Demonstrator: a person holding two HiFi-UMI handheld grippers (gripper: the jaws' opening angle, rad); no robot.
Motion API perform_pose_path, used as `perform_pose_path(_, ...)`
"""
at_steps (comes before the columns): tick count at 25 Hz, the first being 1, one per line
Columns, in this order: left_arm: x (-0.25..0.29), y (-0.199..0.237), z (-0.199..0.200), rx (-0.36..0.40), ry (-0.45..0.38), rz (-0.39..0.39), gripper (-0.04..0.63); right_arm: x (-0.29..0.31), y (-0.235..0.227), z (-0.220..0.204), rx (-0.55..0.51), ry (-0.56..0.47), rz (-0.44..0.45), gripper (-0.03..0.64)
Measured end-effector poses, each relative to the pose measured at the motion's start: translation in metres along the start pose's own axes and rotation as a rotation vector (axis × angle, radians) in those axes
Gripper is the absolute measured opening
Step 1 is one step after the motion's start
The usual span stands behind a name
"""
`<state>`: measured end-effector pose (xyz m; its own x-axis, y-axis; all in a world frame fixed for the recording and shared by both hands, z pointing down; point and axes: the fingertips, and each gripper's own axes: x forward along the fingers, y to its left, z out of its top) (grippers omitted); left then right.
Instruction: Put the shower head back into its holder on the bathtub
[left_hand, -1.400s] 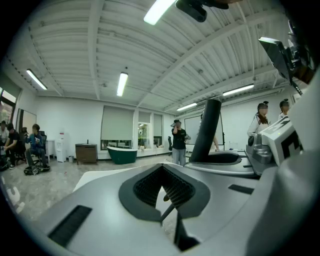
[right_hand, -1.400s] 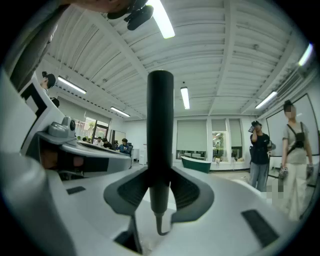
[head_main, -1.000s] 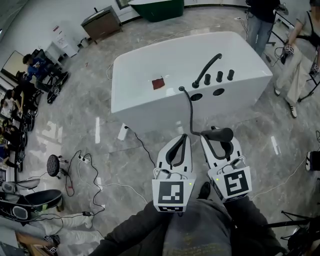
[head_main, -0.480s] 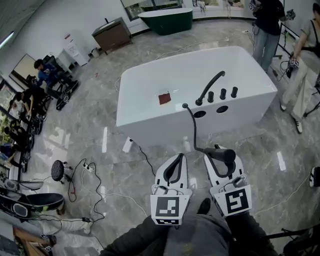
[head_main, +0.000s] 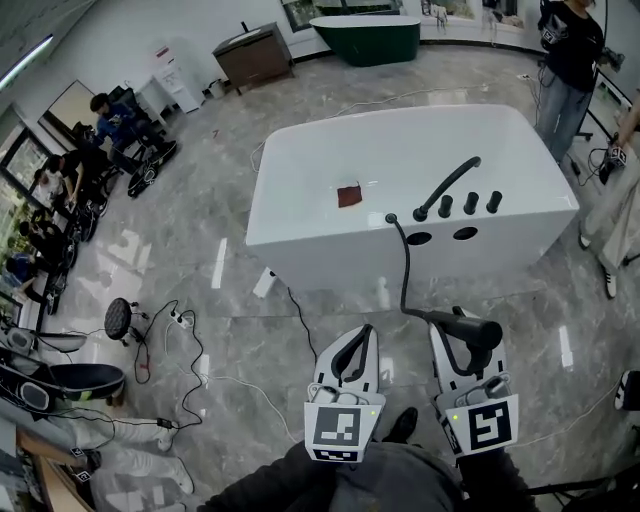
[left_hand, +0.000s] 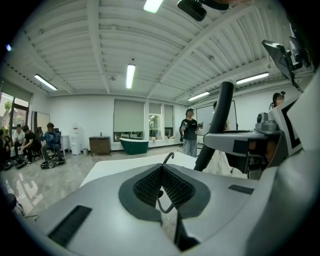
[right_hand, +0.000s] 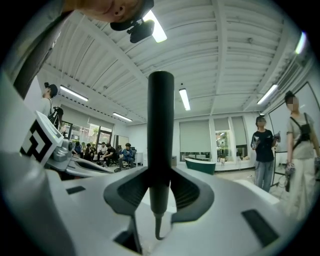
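The right gripper (head_main: 460, 342) is clamped on the black shower head (head_main: 481, 329), which lies crosswise in its jaws at about 5 o'clock in the head view, well apart from the white bathtub (head_main: 330, 255) that stands at 12 o'clock from both grippers. In the right gripper view the shower head (right_hand: 160, 130) stands up as a dark rod squeezed between the two ribbed pads of the right gripper (right_hand: 160, 200), its narrow lower end dropping below them. A black hose (head_main: 404, 270) runs from the shower head up to the tub deck, which it meets at about 7 o'clock from the foot of the curved black faucet (head_main: 447, 187). Three black knobs (head_main: 469, 205) sit in a row at 3 o'clock from the faucet's foot, and two dark round openings (head_main: 419, 239) lie in the deck at 6 o'clock from them; which one is the holder cannot be told. A small red-brown square (head_main: 349, 194) lies inside the tub at 9 o'clock from the faucet. The left gripper (head_main: 365, 332) is just beside the right one, at its 9 o'clock; in the left gripper view its jaws (left_hand: 161, 172) are together with nothing held, and the shower head (left_hand: 217, 125) rises at 2 o'clock. On the marble floor at 9 o'clock lie cables (head_main: 170, 330); seated people (head_main: 110, 120) are at 10 o'clock, a dark green bathtub (head_main: 365, 35) at 12 and a standing person (head_main: 570, 60) at 1.
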<state>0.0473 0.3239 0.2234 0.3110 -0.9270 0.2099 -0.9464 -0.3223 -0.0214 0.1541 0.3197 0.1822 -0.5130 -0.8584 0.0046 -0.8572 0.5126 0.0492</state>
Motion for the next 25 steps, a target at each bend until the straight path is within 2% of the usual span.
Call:
perform_pose_path(6, 0.032, 0.022, 0.001, -0.021, -0.009, -0.031, 0.003, 0.030, -0.001, 0.001, -0.018, 0.026, -0.006, 0.141)
perform_pose_path(12, 0.057, 0.042, -0.006, -0.054, 0.018, -0.051, 0.004, 0.058, -0.004, -0.002, -0.018, 0.052, -0.014, 0.143)
perform_pose_path(25, 0.105, 0.090, 0.006, -0.085, -0.014, -0.122, 0.004, 0.118, -0.011, 0.015, -0.069, 0.063, -0.088, 0.143)
